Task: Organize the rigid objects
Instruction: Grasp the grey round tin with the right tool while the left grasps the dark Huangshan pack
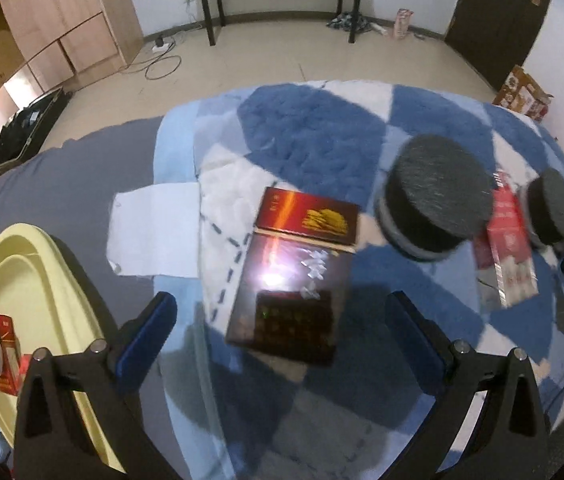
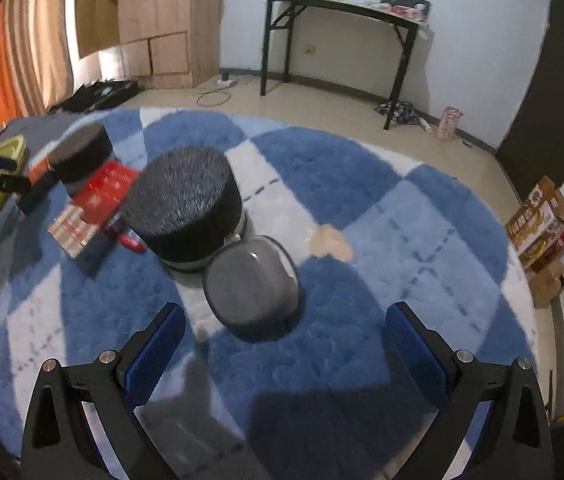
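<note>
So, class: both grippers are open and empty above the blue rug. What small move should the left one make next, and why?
Probably lower the left gripper onto the dark flat box. Its open jaws already straddle that box, which lies loose on the rug, and the yellow tub beside it already holds a red box.

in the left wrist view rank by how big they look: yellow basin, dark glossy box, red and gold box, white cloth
1. yellow basin, partly cut off
2. dark glossy box
3. white cloth and red and gold box: look alike, so unranked
</note>
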Demonstrator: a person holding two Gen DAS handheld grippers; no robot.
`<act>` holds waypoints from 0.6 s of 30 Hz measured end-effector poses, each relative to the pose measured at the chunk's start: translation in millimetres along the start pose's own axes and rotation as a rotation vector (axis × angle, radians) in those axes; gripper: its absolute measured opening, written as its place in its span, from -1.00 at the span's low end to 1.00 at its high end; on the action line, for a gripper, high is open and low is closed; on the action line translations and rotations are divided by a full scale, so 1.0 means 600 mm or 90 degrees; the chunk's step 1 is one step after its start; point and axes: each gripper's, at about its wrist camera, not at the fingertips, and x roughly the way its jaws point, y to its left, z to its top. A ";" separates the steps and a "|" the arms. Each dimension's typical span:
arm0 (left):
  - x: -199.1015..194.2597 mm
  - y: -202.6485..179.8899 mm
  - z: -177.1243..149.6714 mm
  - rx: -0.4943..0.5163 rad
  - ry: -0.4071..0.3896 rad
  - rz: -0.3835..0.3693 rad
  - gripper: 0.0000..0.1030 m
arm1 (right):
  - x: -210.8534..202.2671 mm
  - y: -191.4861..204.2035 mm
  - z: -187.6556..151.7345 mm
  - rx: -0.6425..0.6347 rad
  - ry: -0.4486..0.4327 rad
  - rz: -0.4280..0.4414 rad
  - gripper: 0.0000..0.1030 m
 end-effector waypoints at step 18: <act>-0.033 0.007 -0.007 -0.062 -0.074 -0.013 0.11 | 0.021 -0.006 -0.008 0.002 -0.044 0.018 -0.07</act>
